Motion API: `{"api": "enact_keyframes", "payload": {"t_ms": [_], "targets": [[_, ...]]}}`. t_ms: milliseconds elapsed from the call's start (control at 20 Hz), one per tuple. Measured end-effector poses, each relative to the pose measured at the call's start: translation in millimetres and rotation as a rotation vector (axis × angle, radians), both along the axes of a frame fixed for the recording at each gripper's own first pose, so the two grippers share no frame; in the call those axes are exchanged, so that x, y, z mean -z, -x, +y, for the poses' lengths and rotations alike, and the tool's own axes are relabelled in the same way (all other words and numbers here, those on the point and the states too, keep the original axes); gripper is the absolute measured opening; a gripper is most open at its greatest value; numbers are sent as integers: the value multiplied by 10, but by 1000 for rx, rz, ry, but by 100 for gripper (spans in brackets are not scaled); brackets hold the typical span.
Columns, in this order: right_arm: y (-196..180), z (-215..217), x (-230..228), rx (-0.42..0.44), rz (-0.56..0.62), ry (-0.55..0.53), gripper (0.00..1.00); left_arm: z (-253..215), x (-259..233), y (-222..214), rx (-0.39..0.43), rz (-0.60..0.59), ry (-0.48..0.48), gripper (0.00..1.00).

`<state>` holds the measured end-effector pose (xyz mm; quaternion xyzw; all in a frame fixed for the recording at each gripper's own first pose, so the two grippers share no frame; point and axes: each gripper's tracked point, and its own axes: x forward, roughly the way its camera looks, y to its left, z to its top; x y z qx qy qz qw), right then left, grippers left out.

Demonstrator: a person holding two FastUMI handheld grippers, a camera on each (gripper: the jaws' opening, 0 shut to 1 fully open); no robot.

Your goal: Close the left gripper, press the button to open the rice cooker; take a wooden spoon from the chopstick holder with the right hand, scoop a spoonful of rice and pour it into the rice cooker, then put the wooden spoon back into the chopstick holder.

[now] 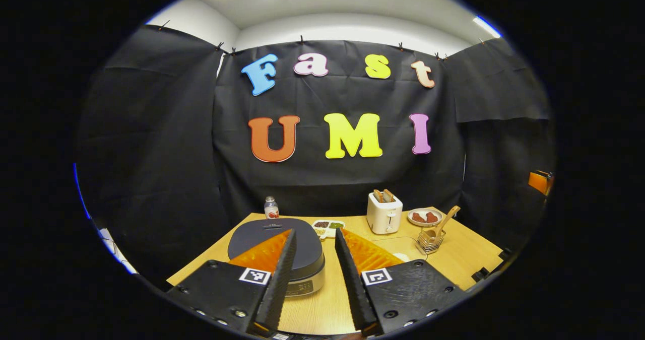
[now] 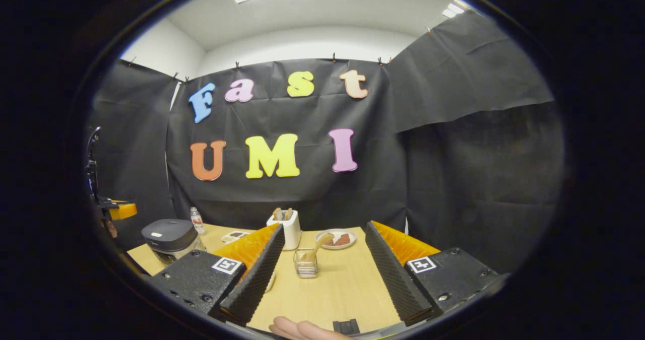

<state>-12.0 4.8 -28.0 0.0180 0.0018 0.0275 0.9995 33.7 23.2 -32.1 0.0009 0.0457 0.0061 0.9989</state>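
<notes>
Both grippers open and empty above the table (image 2: 332, 289).
Left gripper (image 1: 315, 239) faces the closed cooker (image 1: 274, 244); right gripper (image 2: 322, 234) faces the spoon (image 2: 315, 252) in its holder (image 2: 305, 265).

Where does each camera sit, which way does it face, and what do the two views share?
Left gripper view: rides the left tongs, open, facing the closed rice cooker.
Right gripper view: rides the right tongs, open, facing the chopstick holder with the wooden spoon; a hand shows below.
Shared: table, toaster, plate, bottle.
</notes>
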Motion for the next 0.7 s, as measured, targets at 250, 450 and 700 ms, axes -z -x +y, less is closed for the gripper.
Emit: {"api": "enact_keyframes", "payload": {"t_ms": [250,450,700], "targets": [[17,89,68,-35,-6,6,100,208,300,-189,-60,99,5,0],[13,74,153,-36,-3,12,100,350,612,-401,-100,201,7,0],[-46,8,275,-19,18,32,100,526,996,-679,-156,336,34,0]]}}
